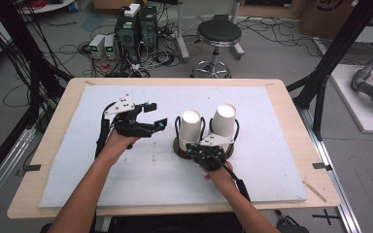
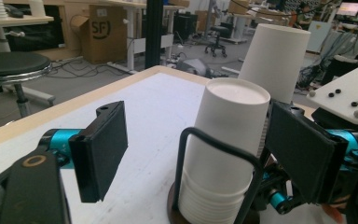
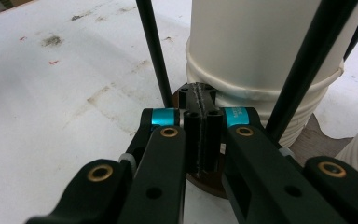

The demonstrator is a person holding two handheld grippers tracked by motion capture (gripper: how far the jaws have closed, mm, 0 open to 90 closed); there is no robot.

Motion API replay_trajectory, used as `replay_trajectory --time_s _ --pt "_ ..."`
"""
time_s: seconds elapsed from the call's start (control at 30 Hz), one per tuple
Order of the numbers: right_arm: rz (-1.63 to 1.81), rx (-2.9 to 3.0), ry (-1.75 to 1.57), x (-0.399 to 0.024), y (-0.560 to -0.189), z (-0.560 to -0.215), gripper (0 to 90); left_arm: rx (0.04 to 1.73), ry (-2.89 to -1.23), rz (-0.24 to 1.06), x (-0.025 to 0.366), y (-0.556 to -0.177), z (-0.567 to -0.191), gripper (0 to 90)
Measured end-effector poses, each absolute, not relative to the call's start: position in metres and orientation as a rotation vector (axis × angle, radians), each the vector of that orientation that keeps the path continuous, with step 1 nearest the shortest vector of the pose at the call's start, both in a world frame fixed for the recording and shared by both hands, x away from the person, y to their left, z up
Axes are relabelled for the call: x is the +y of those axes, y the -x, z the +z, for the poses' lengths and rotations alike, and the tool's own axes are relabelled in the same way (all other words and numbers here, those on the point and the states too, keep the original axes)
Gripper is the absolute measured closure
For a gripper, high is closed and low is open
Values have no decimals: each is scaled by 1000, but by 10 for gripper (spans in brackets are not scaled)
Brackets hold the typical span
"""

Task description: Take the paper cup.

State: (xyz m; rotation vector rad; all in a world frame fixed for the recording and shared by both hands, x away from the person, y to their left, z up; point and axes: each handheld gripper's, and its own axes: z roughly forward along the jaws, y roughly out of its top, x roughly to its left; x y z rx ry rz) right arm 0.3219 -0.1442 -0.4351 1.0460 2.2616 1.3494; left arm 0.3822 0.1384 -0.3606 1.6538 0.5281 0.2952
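Two stacks of upturned white paper cups stand in black wire holders on a brown base (image 1: 178, 148) mid-table. Left of the left stack (image 1: 190, 128), my left gripper (image 1: 155, 115) hovers open, a short gap away from it. In the left gripper view that stack (image 2: 223, 140) rises just ahead of my open left gripper (image 2: 200, 151), untouched by the pads (image 2: 100, 149), with the taller right stack (image 2: 275, 60) behind. My right gripper (image 1: 194, 148) is shut in front of the right stack (image 1: 223, 121). Its tips (image 3: 196, 95) sit over the brown base (image 3: 307, 140) at the foot of a stack (image 3: 261, 56).
A white mat (image 1: 141, 170) covers the wooden table (image 1: 291, 111). Beyond the far edge stand a black stool (image 1: 218, 34), computer cases (image 1: 136, 29) and floor cables. Black frame posts (image 1: 337, 48) rise at both sides.
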Motion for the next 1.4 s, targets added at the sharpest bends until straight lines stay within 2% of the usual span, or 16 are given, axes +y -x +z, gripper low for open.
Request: replay_trajectory --time_s 0.73,1.07,1.27,1.3,1.4 --pt "1348 2286 -1034 -145 -323 -436 900 412 -1787 223 68 -397 -353 206" --pt "1345 2293 -1028 -145 -324 -436 900 436 -1835 251 60 -401 -358 207" --pt "1344 2295 -1025 -145 -324 -436 900 420 -1847 256 60 -402 -359 284" --pt "1341 2297 -1030 -145 -324 -437 900 413 -1849 260 60 -401 -358 335" --pt "1341 2296 -1029 -145 -324 -437 900 412 -1850 264 59 -401 -357 339"
